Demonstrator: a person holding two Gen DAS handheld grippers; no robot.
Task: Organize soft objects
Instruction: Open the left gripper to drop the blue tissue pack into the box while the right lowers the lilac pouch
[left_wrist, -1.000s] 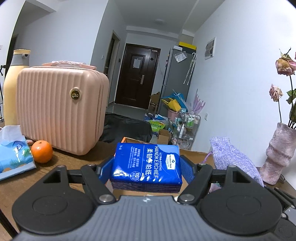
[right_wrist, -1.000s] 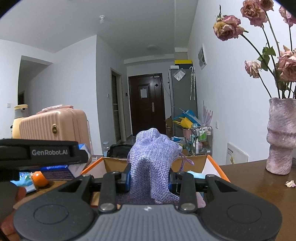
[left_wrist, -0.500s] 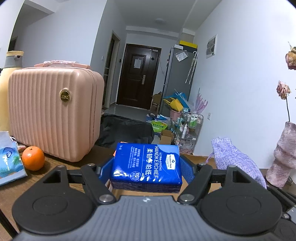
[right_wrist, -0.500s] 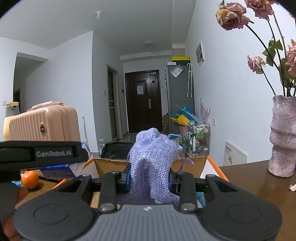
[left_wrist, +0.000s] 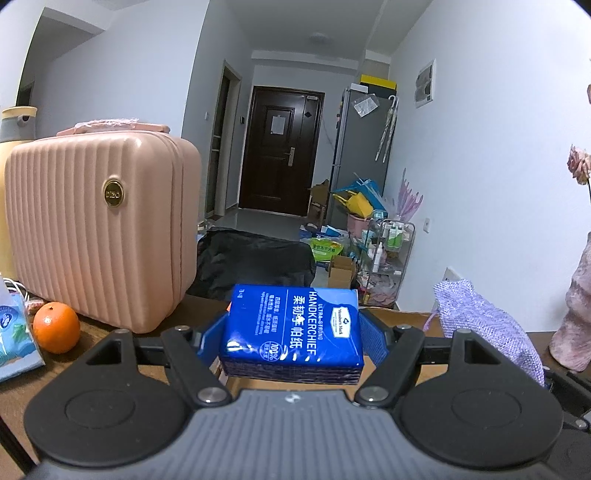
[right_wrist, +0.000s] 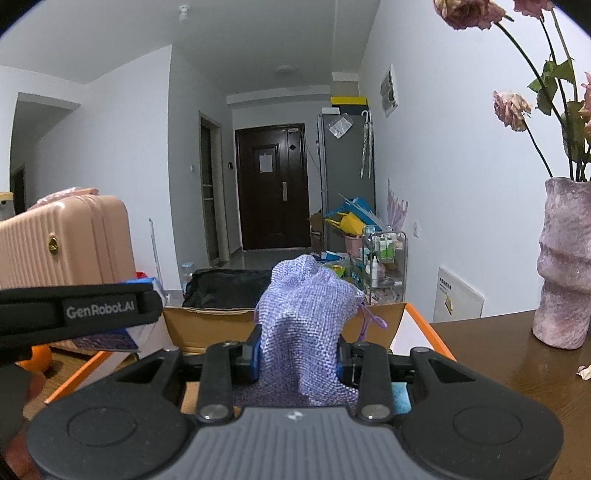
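- Left wrist view: the left gripper (left_wrist: 291, 332) has its blue pads pressed against both sides of a blue tissue pack (left_wrist: 293, 325), which lies flat between them, held above the wooden table (left_wrist: 107, 334). The printed face is up (the word HANDKERCHIEF runs along it).
- Taking that tissue pack as the landmark: a pink ribbed suitcase (left_wrist: 99, 232) stands upright on the table to its left, and an orange (left_wrist: 56, 327) sits just in front of the suitcase's lower left corner. A light blue tissue bag (left_wrist: 14, 343) lies at the far left edge, beside the orange.
- To the right of the pack hangs a lilac mesh pouch (left_wrist: 484, 325), and a pinkish vase (left_wrist: 574, 317) stands at the right edge beyond it.
- Right wrist view: the right gripper (right_wrist: 299, 354) is closed tightly on the lilac mesh pouch (right_wrist: 304, 317), which bunches upward between the pads, its drawstring trailing to the right.
- Directly behind the pouch sits an open cardboard box (right_wrist: 373, 321) with orange-edged flaps; something light blue shows low in it, too little to identify.
- Left of the pouch the left gripper (right_wrist: 110, 317) juts in side-on with the tissue pack (right_wrist: 107, 341) under it, over the box's left flap. The vase (right_wrist: 563, 262) with dried roses (right_wrist: 511, 110) stands on the table well to the right.
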